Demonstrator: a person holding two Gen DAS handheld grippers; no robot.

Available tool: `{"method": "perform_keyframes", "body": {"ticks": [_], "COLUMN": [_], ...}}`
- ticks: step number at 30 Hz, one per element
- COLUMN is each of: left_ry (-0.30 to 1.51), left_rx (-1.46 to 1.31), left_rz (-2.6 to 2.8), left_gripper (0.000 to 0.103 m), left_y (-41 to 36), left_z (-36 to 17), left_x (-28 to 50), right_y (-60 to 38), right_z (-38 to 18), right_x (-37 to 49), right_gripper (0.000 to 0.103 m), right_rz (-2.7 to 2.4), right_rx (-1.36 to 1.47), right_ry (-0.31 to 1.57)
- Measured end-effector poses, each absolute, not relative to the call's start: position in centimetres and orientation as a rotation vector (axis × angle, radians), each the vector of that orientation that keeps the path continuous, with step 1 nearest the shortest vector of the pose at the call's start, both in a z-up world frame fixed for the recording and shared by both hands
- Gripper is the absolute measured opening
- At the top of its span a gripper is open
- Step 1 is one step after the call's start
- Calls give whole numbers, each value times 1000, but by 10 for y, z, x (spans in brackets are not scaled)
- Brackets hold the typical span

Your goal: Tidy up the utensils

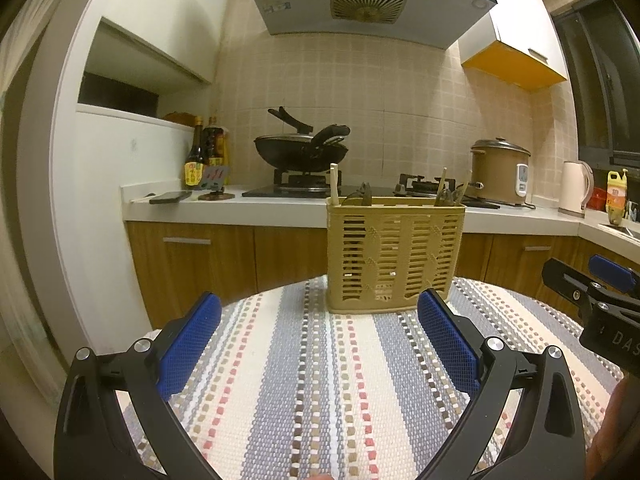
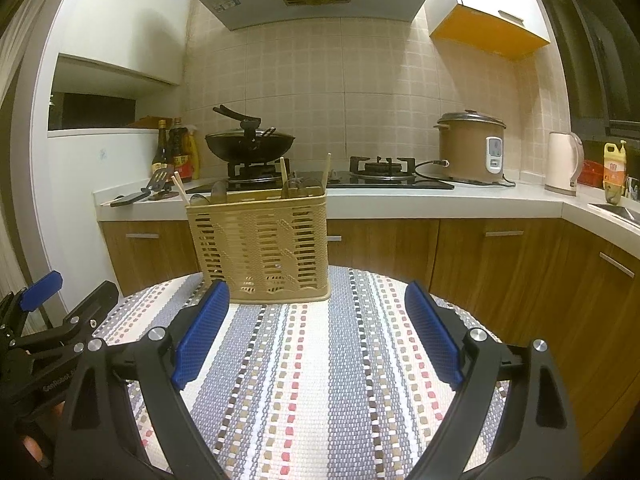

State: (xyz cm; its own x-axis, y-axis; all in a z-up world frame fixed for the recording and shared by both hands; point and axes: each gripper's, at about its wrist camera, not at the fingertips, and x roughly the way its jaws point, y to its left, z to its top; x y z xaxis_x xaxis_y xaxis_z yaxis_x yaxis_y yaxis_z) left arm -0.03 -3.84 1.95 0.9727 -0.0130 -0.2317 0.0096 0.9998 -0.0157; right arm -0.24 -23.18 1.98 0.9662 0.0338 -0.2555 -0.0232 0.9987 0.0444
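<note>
Two grippers hover over a striped mat [image 1: 320, 380], both spread wide and holding nothing: the left gripper [image 1: 319, 334] and the right gripper [image 2: 317, 330]. Only the right view shows a spatula [image 2: 160, 178] by the bottles [image 2: 176, 152]; the left view shows a phone [image 1: 170, 197] there. Behind the mat run a counter [image 2: 400, 200], a wok [image 1: 300, 152] and a cooker [image 2: 472, 146]. At the mat's far edge, a tan basket [image 1: 394, 254] stands upright holding chopsticks [image 1: 334, 184] and dark utensils.
</note>
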Motion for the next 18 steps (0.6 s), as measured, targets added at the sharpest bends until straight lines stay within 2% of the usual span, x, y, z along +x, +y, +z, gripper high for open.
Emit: {"method": "perform_keyframes", "body": {"ticks": [18], "left_ry": [235], "left_rx": [-10], "left_rz": [-7], "left_gripper": [95], "left_y": [-38], "left_z": [19], "left_x": [-1], "right_y": [-233], "right_z": [20], "right_x": [-2], "right_gripper": [88], "right_rz": [31], "right_rx": [41], "right_ry": [264]}}
